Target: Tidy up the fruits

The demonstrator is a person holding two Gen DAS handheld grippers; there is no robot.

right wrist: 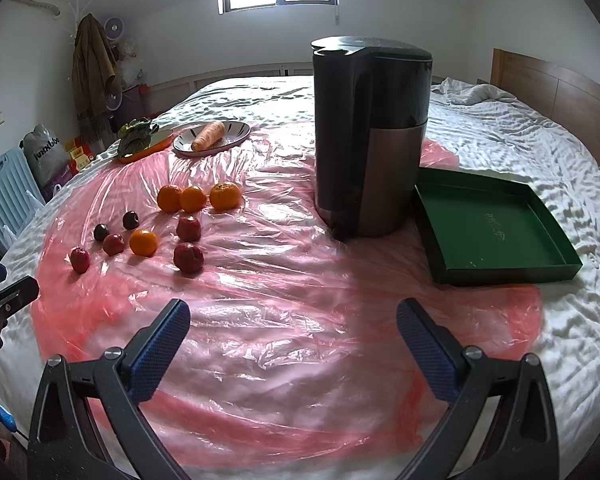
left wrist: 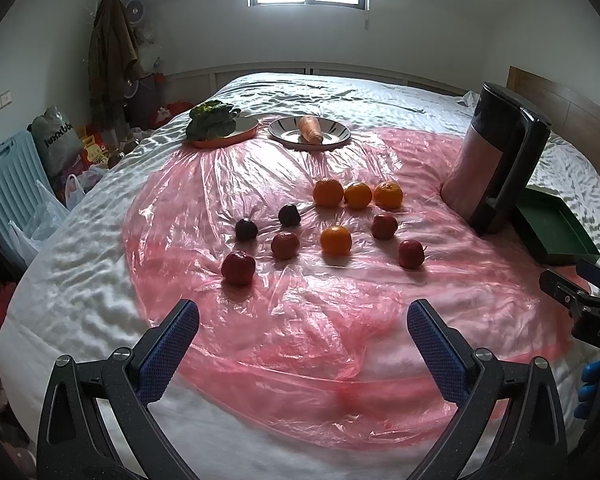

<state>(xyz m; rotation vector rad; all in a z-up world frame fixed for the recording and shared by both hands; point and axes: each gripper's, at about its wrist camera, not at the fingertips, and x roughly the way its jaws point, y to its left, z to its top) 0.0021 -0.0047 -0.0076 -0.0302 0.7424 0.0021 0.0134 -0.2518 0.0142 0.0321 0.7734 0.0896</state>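
Several fruits lie loose on a pink plastic sheet [left wrist: 300, 320] on the bed: oranges, three in a row [left wrist: 357, 195] and one apart [left wrist: 335, 240], red apples such as one [left wrist: 238, 267] at the front left, and two dark plums [left wrist: 289, 215]. The same fruits show in the right wrist view, with an apple [right wrist: 188, 257] nearest. My left gripper [left wrist: 303, 326] is open and empty, short of the fruits. My right gripper [right wrist: 293, 326] is open and empty, to the right of the fruits. An empty green tray [right wrist: 496, 228] lies on the right.
A tall dark kettle [right wrist: 370, 136] stands between the fruits and the green tray. At the back, an orange plate with leafy greens [left wrist: 214, 124] and a white plate with a carrot [left wrist: 310, 130]. Bags and a blue chair [left wrist: 8, 176] stand left of the bed.
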